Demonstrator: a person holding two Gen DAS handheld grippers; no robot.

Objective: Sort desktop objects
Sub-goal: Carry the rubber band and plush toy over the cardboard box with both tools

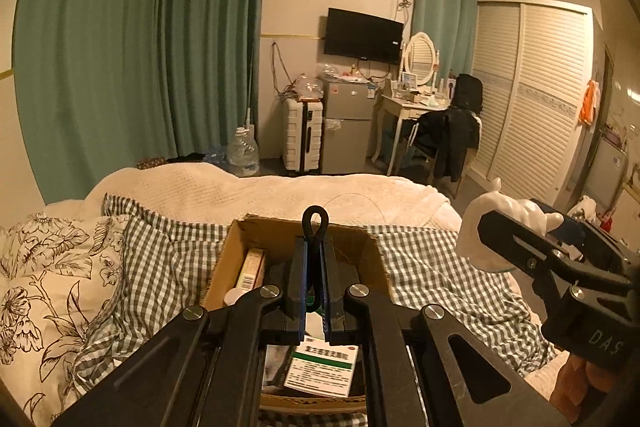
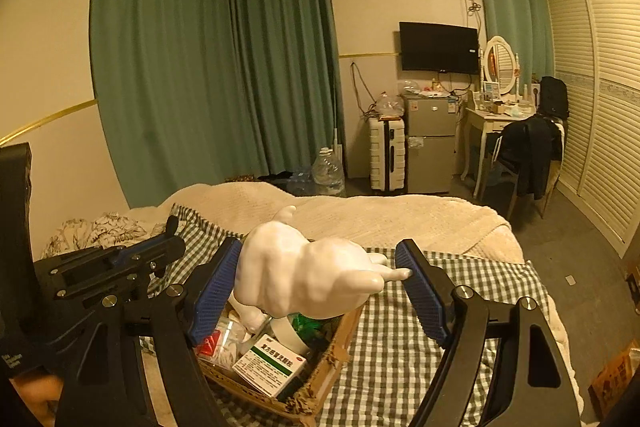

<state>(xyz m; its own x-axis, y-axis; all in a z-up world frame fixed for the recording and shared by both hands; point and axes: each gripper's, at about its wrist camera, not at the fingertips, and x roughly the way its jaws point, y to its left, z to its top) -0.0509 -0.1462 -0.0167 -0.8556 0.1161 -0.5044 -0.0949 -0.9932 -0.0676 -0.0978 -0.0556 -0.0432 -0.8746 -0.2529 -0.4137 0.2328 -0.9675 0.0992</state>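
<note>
My left gripper (image 1: 315, 245) is shut on a thin black loop (image 1: 316, 218) that sticks up past its fingertips. It hangs over an open cardboard box (image 1: 276, 231) on the bed. My right gripper (image 2: 320, 269) is shut on a glossy white animal figurine (image 2: 296, 275), which spans the wide gap between the blue pads (image 2: 218, 283) just above the box (image 2: 340, 345). In the left wrist view the right gripper (image 1: 524, 217) and figurine (image 1: 472, 235) sit to the right of the box. In the right wrist view the left gripper (image 2: 176, 247) is at the left.
The box holds a green-and-white medicine carton (image 2: 272, 363), a second carton (image 1: 251, 269) and several small items. It rests on a checked cloth (image 2: 460, 291) over a cream blanket (image 2: 400, 223). A floral pillow (image 1: 44, 279) lies left of it. A hand (image 1: 580, 387) holds the right gripper.
</note>
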